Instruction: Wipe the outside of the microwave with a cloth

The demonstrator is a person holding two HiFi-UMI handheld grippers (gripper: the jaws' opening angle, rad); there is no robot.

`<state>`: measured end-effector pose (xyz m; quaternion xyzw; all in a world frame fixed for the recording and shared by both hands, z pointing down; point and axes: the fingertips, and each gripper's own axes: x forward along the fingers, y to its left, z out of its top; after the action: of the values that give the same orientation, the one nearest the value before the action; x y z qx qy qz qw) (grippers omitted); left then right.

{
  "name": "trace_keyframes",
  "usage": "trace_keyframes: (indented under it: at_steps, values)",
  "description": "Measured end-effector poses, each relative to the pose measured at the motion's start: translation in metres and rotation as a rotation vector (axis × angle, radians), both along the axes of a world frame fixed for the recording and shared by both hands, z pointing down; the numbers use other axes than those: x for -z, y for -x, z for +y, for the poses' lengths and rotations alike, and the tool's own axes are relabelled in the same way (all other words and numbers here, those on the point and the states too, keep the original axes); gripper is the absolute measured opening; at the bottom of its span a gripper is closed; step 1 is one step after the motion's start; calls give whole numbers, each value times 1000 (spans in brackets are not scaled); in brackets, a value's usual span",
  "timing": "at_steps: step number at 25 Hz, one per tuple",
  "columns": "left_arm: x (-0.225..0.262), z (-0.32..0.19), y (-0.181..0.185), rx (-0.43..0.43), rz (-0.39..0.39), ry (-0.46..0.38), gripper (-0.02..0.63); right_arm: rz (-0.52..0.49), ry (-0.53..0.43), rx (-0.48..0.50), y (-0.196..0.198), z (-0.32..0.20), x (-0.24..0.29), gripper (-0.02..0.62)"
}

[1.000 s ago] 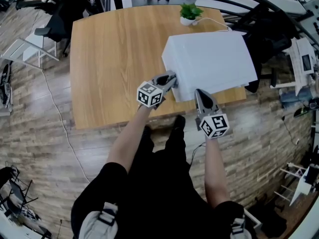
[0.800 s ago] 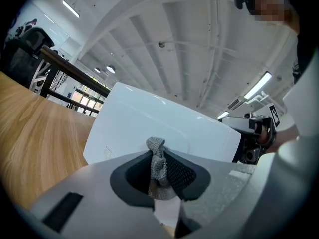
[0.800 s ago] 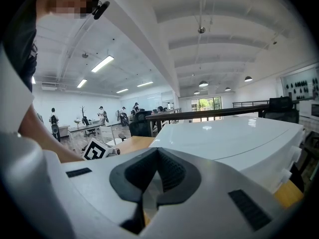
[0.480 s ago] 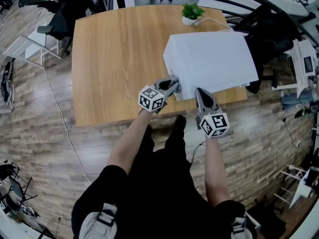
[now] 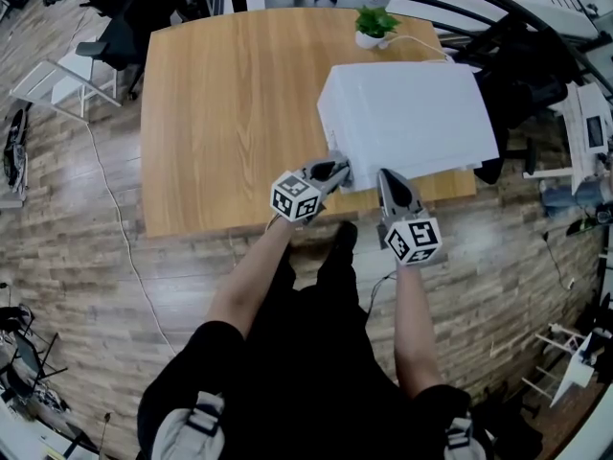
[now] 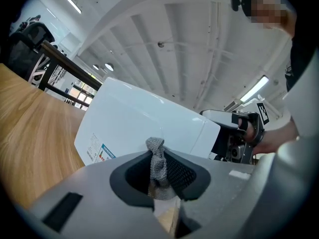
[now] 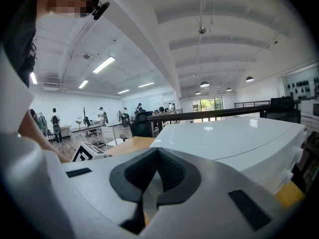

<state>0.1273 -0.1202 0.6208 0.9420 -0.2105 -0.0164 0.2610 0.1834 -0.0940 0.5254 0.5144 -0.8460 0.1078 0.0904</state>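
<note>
Microwave (image 5: 407, 113): white box, set on the right half of the wooden table (image 5: 230, 113), close to that table's near edge. Long axis roughly along that edge, slightly skewed, right end out at the table's right side. Door side not to be made out from above; a pale wall with a small printed label seen in the left gripper view (image 6: 144, 128).

Left gripper (image 5: 330, 172): over the table's near edge, jaws clamped on a bunched grey knitted cloth (image 6: 158, 166), tips right up at the microwave's near left corner; actual contact impossible to judge. Aimed across the table toward the right.

Right gripper (image 5: 388, 182): just off the table's near edge, pointed toward the table's far side, tips at the microwave's near face. Jaws drawn together to a thin slit, nothing between them; glossy white top filling the right gripper view beyond (image 7: 234, 138).

Small potted plant (image 5: 372, 25) at the table's far edge, with a white cable (image 5: 412, 41) beside it
</note>
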Motion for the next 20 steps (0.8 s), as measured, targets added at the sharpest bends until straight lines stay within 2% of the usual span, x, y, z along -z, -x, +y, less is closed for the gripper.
trace_keyframes:
  at_steps: [20]
  values:
    - [4, 54, -13, -65, 33, 16, 59, -9, -7, 0, 0, 2, 1, -4]
